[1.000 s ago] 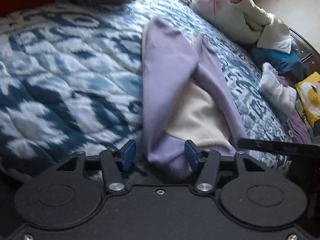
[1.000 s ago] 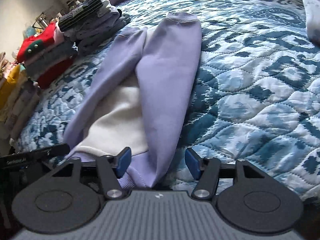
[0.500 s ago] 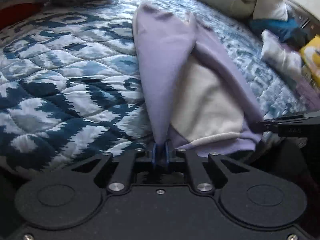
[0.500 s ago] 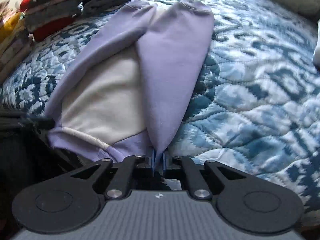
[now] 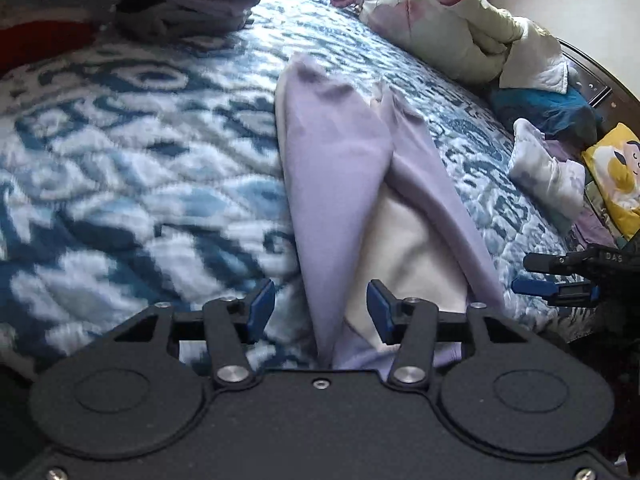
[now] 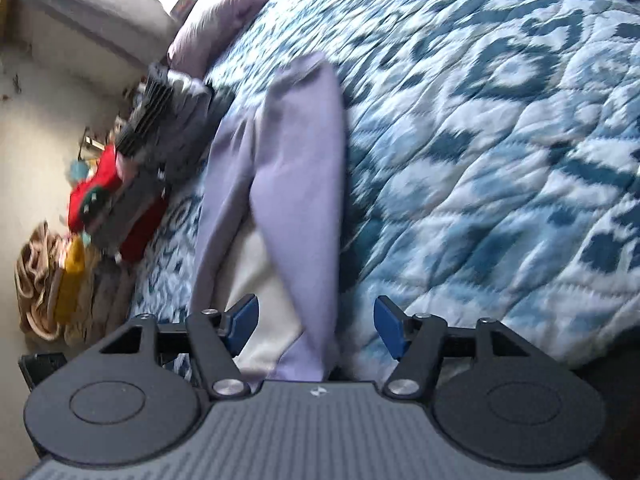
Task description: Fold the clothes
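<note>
A lavender sweatshirt with a cream body panel (image 5: 352, 184) lies on the blue patterned quilt (image 5: 132, 184), both sleeves folded in over the body. My left gripper (image 5: 320, 310) is open, its blue pads on either side of the near hem at the garment's left edge. My right gripper (image 6: 314, 322) is open too, straddling the hem at the garment's right edge (image 6: 296, 184). The right gripper's fingers show at the right of the left wrist view (image 5: 560, 276).
A stack of folded clothes (image 6: 156, 128) sits left of the sweatshirt, also in the left wrist view (image 5: 188, 4). Unfolded clothes (image 5: 460, 28) and a white bundle (image 5: 544, 168) lie at the far right. A lilac pillow (image 6: 216, 28) lies at the head.
Both grippers were shut on the sweatshirt's hem half a second ago and have now opened. The hem rests on the quilt between the pads.
</note>
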